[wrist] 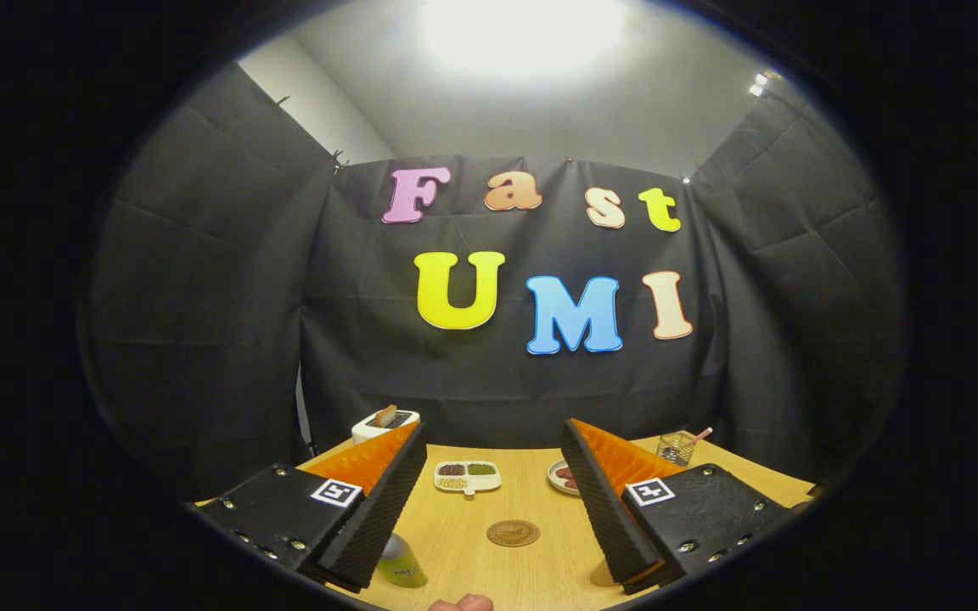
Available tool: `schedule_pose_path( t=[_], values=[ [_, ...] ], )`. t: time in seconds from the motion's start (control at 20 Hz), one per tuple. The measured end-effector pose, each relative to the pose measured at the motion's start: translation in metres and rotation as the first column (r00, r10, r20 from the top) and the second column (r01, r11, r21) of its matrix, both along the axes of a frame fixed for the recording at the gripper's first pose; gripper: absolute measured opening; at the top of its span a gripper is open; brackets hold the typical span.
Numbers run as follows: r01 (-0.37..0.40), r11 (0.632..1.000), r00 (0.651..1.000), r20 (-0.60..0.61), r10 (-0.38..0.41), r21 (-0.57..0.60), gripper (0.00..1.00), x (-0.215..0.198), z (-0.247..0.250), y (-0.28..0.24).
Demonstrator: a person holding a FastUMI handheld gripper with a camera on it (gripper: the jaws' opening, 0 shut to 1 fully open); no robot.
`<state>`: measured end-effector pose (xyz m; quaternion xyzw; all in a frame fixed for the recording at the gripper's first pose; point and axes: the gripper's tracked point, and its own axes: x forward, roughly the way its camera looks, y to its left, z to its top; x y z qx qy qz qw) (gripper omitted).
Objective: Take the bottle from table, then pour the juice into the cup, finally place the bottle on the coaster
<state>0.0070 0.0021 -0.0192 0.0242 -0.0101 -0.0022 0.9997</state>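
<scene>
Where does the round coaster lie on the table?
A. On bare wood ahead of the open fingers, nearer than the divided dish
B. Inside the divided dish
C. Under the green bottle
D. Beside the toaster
A: the coaster lies alone on the wooden table, between the spread fingers of the gripper, before the divided dish.

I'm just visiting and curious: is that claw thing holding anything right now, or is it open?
Gripper: open, fingers spread wide over the table, holding nothing; the coaster lies between them.
</scene>
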Motion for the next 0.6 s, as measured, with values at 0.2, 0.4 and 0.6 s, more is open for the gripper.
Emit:
schedule_pose_path(
  t=[0.2, 0.4, 0.6],
  values=[
    [-0.026, 1.0, 1.0, 0.004, 0.026, 0.003, 0.97, 0.002, -0.012, 0.018],
    [-0.059, 0.998, 0.998, -0.01, 0.059, 0.016, 0.98, 0.004, -0.036, 0.037],
    [-0.075, 0.997, 0.996, -0.047, 0.074, -0.013, 0.98, 0.01, -0.057, 0.055]
  ],
)
